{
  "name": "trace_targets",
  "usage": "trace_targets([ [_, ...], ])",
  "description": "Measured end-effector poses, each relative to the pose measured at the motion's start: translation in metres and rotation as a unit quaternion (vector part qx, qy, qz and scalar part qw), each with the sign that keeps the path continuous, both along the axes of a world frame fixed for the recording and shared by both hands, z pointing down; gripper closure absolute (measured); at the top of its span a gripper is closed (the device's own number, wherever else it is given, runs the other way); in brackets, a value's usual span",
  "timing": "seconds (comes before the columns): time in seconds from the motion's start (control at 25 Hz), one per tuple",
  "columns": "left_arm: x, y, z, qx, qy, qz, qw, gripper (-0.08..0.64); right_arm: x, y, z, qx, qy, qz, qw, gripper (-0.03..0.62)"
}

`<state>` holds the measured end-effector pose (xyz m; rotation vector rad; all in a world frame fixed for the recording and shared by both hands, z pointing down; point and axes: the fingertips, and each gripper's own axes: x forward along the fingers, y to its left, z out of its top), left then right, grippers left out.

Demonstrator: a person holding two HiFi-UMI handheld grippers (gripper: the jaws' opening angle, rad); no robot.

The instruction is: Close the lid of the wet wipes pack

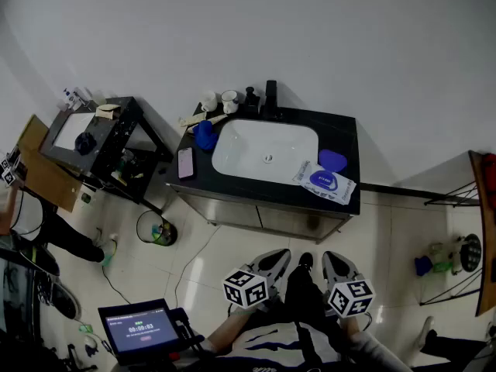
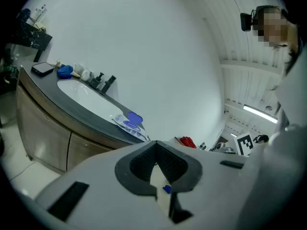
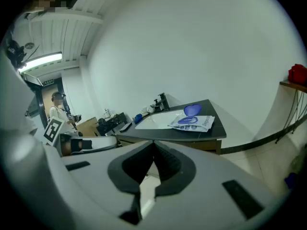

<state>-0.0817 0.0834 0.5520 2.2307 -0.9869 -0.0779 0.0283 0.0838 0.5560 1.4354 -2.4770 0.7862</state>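
Plain white wall (image 1: 310, 37); pale tiled floor (image 1: 232, 246). Dark vanity surface (image 1: 341, 130) with inset white basin (image 1: 248, 149). Black rack (image 1: 147, 134) stands left. Ceiling strip light (image 3: 45, 59) lit.

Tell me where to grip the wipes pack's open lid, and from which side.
Take the blue lid by its free rounded edge, from the wall side. It stands up at the far end of the pack, so pushing down probably closes it.

Your wet wipes pack (image 1: 325, 183) lies on the dark surface (image 1: 345, 130) just right of the sink (image 1: 266, 149). Its blue lid (image 1: 332, 160) is flipped open on the side away from you. A phone (image 1: 185, 162) lies left of the sink. Your left gripper (image 1: 280, 256) and right gripper (image 1: 332, 259) hang well short of the sink, over the tiled floor (image 1: 232, 242).
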Motion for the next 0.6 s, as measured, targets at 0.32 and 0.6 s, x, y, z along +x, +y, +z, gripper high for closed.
trace_targets([
  [0.32, 0.004, -0.097, -0.006, -0.001, 0.004, -0.062, 0.9981, 0.558, 0.026, -0.111, -0.005, 0.004, 0.001, -0.029, 1.000, 0.594],
  [0.6, 0.041, -0.169, -0.010, 0.001, -0.013, -0.061, 0.9980, 0.558, 0.055, -0.195, 0.001, -0.003, -0.008, -0.052, 0.999, 0.594],
])
